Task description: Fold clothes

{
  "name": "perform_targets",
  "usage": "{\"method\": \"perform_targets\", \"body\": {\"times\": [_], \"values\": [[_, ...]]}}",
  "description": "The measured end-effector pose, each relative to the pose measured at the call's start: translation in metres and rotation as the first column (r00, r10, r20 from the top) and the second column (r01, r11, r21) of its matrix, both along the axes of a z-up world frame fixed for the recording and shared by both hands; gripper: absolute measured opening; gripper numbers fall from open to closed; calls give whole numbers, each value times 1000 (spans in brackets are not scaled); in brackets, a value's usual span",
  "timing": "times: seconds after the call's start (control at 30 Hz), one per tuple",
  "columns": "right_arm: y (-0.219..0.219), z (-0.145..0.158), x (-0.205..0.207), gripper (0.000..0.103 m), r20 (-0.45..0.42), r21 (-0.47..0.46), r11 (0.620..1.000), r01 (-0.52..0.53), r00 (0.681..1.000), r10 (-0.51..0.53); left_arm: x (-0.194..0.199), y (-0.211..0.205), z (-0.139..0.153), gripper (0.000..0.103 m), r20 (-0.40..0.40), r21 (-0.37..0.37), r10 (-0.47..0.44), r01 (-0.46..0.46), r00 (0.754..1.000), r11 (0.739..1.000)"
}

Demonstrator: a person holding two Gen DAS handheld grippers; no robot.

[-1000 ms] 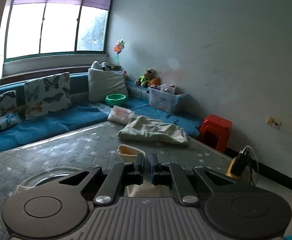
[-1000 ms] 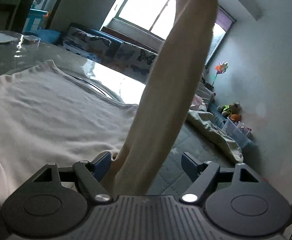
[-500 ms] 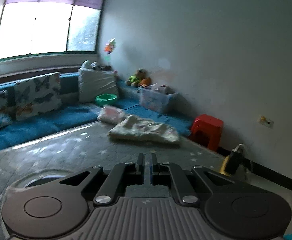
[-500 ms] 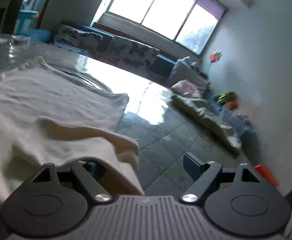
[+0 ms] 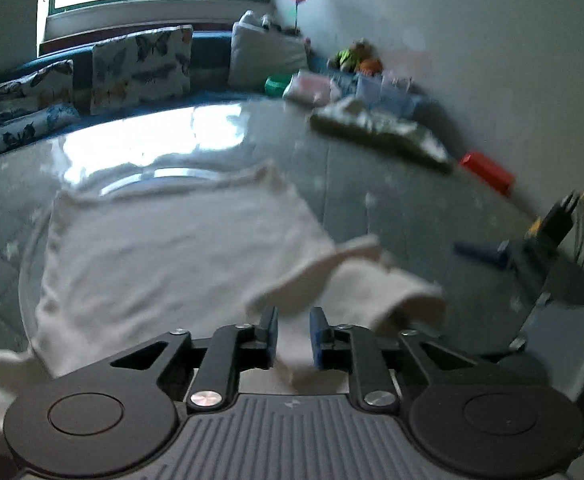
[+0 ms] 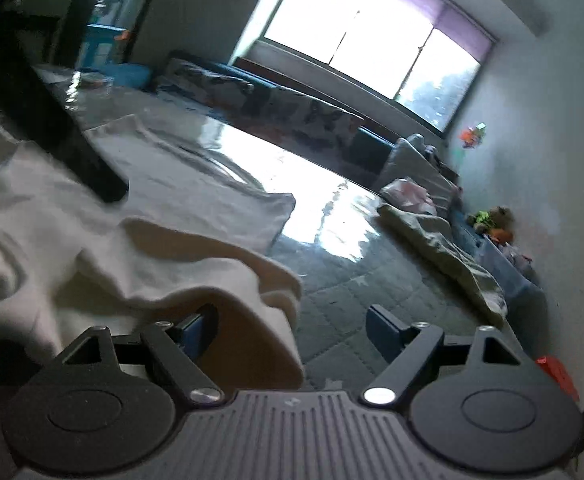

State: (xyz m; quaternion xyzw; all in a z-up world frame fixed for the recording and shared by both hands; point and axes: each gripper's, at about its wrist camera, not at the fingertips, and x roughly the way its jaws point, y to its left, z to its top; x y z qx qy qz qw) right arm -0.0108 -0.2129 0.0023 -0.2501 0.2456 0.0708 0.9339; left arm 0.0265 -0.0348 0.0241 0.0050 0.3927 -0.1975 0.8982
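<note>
Left wrist view, blurred: left tongs (image 5: 293, 336) low at centre, jaws just been parting and now a narrow gap apart, cream cloth showing between and under them, pads seemingly not pinching it, though hard to be sure through the blur. Cream garment (image 5: 172, 248) spread flat over the shiny grey tabletop (image 5: 391, 208), filling the middle and left of the frame, with a folded-over sleeve (image 5: 355, 280) lying toward the lower right, just beyond the tongs. Right tongs (image 5: 491, 254) visible at right edge, over the bare tabletop beside the sleeve. Crumpled pale cloth (image 5: 379, 136) farther off at upper right, well apart from the garment; red stool (image 5: 487, 174) beyond it; butterfly cushions (image 5: 140, 64) along the upper left under the window. Right wrist view: right tongs (image 6: 292, 330) at bottom centre, jaws standing wide, gripping nothing; sleeve (image 6: 228, 276) draped across the left blue finger (image 6: 198, 330) and partway into the gap, right finger bare over the tabletop (image 6: 343, 280). Rest of the garment (image 6: 172, 184) stretching off to the left and middle of the frame.
</note>
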Motion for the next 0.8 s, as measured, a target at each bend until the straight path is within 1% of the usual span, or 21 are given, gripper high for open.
{"method": "perform_targets", "body": {"times": [0.07, 0.17, 0.2, 0.23, 0.27, 0.3, 0.37, 0.5, 0.67, 0.8], "values": [[2, -1, -4, 81, -4, -22, 999, -29, 1000, 29, 0, -3, -12, 20, -29, 21, 12, -12, 999, 1000], [3, -3, -7, 81, -12, -37, 998, -50, 999, 49, 1, -3, -22, 18, -58, 7, 41, -40, 997, 999], [3, -3, -8, 81, -16, -36, 998, -51, 999, 50, 0, -3, -23, 17, -56, -3, 47, -47, 997, 999], [2, -4, -8, 81, -20, -35, 998, -52, 999, 51, -1, -4, -23, 11, -52, -7, 49, -49, 997, 999], [2, -4, -9, 81, -23, -34, 998, -52, 998, 51, -2, -6, -22, 10, -46, -8, 49, -49, 998, 999], [3, -5, -9, 81, -30, -29, 998, -53, 998, 52, -3, -6, -21, 7, -40, -5, 51, -52, 998, 999], [3, -6, -10, 81, -38, -27, 998, -52, 998, 51, -5, -5, -19, 5, -28, -2, 59, -59, 998, 998], [3, -7, -12, 81, -48, -21, 998, -51, 998, 50, -7, 6, 0, 4, 14, -31, 102, -101, 995, 994], [2, -6, -15, 81, -53, -9, 999, -45, 998, 44, -16, 25, 37, 3, 95, -81, 145, -138, 985, 987], [1, -6, -16, 81, -55, 1, 999, -40, 998, 40, -24, 41, 52, 2, 133, -104, 173, -160, 976, 982]]}}
